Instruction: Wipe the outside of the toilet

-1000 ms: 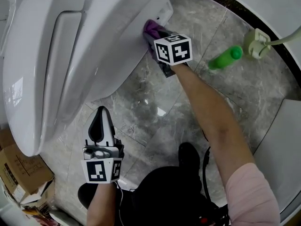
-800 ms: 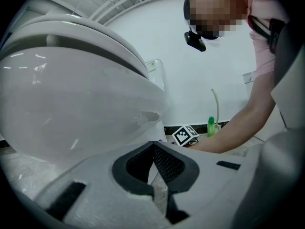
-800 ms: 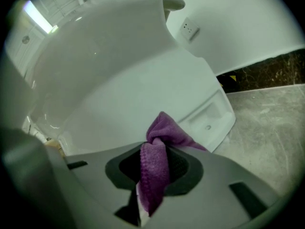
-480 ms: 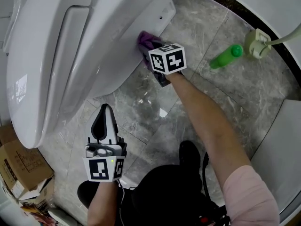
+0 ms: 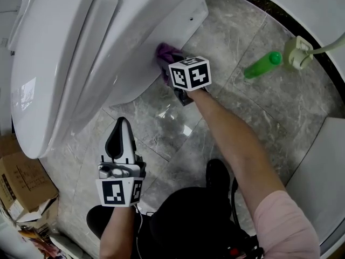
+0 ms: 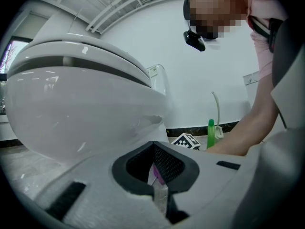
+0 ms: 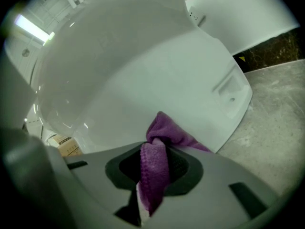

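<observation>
The white toilet (image 5: 70, 63) fills the upper left of the head view, lid down. My right gripper (image 5: 173, 68) is shut on a purple cloth (image 5: 166, 54) and presses it against the lower side wall of the bowl, near the floor. In the right gripper view the cloth (image 7: 164, 133) bunches between the jaws against the toilet's curved side (image 7: 143, 70). My left gripper (image 5: 119, 133) hovers over the floor in front of the bowl, shut and holding nothing. The left gripper view looks past that gripper (image 6: 159, 187) at the toilet (image 6: 71, 113).
A green bottle (image 5: 262, 65) lies on the grey marble floor at the right, beside a white fitting (image 5: 298, 50) with a hose. A cardboard box (image 5: 21, 183) sits at the lower left. A white curved wall (image 5: 318, 15) borders the far right.
My right gripper has slid the cloth along the toilet's side wall, away from the small screw hole towards the front of the bowl. The left gripper has barely moved.
</observation>
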Demonstrator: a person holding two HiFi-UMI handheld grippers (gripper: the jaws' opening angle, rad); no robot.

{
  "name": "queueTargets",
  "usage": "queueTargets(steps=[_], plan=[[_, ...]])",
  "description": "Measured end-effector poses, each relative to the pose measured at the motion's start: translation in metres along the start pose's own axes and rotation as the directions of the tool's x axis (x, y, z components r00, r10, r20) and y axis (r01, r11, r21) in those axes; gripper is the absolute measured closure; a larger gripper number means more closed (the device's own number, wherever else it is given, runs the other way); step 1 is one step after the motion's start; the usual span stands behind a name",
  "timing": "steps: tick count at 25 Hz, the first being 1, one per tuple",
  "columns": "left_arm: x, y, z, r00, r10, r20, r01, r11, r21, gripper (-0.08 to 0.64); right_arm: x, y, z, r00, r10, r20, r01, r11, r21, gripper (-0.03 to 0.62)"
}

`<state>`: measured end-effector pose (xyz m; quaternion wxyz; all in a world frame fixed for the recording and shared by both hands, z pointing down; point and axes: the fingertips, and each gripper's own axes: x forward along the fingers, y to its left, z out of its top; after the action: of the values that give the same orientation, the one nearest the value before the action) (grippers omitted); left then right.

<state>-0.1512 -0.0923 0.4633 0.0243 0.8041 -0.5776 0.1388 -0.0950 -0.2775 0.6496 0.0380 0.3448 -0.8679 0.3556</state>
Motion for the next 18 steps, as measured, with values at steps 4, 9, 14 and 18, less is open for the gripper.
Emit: queueTargets(steps=[4,9,14,18], plan=[[-0.007,0.005,-0.003,1.000,0.017,-0.006,-0.017,1.000,-0.003,0.555,0.003,0.014,-0.010,1.000,0.019,-0.013,-0.018,1.000,0.009,0.512],[-0.012,0.006,0.006,0.999,0.008,0.038,-0.007,1.000,-0.026,0.555,0.007,0.032,-0.022,0.999,0.043,-0.031,-0.043,0.999,0.017,0.512],[-0.022,0.010,0.005,0.999,0.018,0.046,-0.017,1.000,-0.019,0.555,0.011,0.051,-0.036,0.996,0.072,-0.053,-0.071,0.997,0.019,0.512],[-0.032,0.016,0.002,0.999,0.029,0.045,-0.029,1.000,-0.010,0.555,0.014,0.064,-0.046,0.995,0.086,-0.053,-0.084,0.996,0.041,0.512]])
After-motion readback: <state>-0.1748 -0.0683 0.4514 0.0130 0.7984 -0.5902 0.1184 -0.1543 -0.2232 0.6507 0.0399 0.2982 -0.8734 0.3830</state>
